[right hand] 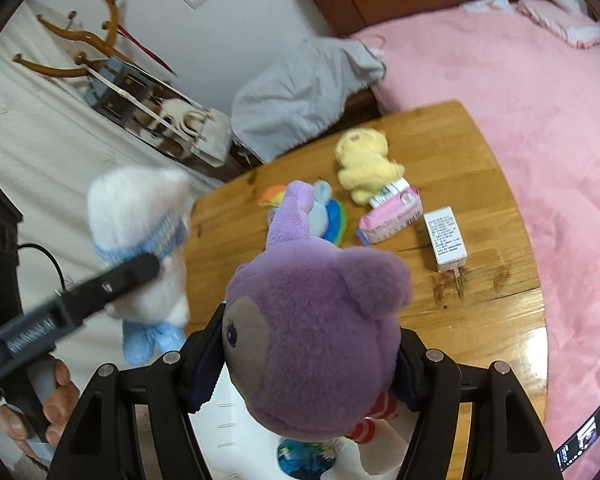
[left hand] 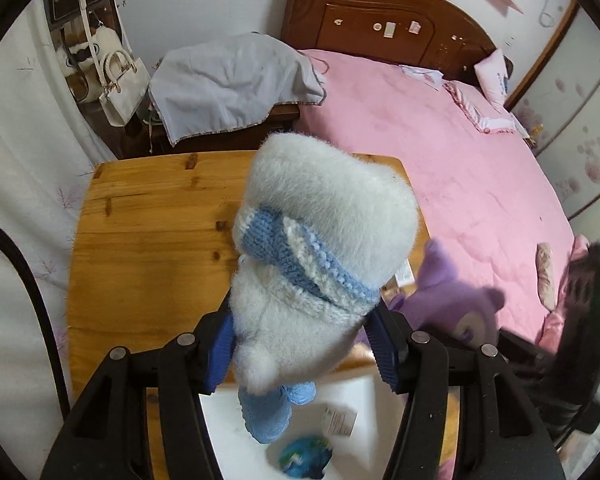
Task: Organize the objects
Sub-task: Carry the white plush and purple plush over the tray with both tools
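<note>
A white fluffy plush [left hand: 324, 208] with a blue knitted scarf hangs above the wooden table [left hand: 148, 240]. My left gripper [left hand: 300, 320] is shut on its lower body, the blue pads [left hand: 220, 352] pressing both sides. A purple plush [right hand: 312, 312] fills the right wrist view, and my right gripper [right hand: 310, 332] is shut on its head. The purple plush [left hand: 448, 292] also shows to the right of the white one. In the right wrist view the white plush [right hand: 136, 204] hangs at the left with a left gripper finger [right hand: 120, 280] across it. A hand [right hand: 60, 396] grips that tool's handle.
On the table [right hand: 492, 312] lie a yellow plush [right hand: 366, 164], a rainbow-coloured toy [right hand: 324, 216], a pink box [right hand: 392, 216] and a white box [right hand: 444, 238]. A white container [left hand: 360, 392] below holds a globe ball [left hand: 306, 454]. A pink bed [left hand: 460, 168] borders the table.
</note>
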`<state>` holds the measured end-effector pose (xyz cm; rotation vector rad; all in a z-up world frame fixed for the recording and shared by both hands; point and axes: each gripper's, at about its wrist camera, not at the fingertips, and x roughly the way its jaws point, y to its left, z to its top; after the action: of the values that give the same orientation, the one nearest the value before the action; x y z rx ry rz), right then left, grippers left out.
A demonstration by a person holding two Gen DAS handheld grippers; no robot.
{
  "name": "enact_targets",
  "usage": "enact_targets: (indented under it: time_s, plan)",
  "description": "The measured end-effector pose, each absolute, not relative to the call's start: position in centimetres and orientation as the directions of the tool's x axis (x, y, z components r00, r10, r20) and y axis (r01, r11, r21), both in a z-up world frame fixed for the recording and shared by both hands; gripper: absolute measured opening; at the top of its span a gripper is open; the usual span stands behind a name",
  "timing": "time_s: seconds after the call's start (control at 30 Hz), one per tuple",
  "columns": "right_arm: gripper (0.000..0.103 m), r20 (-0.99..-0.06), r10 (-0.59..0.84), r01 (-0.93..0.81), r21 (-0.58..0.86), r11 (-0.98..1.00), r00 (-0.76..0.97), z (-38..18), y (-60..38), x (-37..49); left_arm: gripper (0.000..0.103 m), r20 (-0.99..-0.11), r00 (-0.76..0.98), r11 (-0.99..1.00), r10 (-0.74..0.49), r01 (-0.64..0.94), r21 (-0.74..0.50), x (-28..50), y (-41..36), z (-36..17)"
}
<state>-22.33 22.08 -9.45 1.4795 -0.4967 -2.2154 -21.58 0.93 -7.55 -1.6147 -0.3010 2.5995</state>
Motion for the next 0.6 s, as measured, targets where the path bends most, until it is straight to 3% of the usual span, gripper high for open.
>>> enact_targets:
  time_s: [0.27,0.6]
  plan:
    - [0.07,-0.769,-0.497,0.157,0.477,-0.865,-0.401,-5.9,20.5,-17.6,0.062,-0.88,-0.458,-0.991,0.121,-0.005,-0.133,-16.0,-0.6,-6.3]
    - [0.07,-0.812,-0.402,0.172,0.364,-0.915,-0.422,-4.5,18.6,-11.6,0.063,-0.911,-0.386,-0.987,0.145,0.005,-0.16,-11.6,-1.9,-8.3]
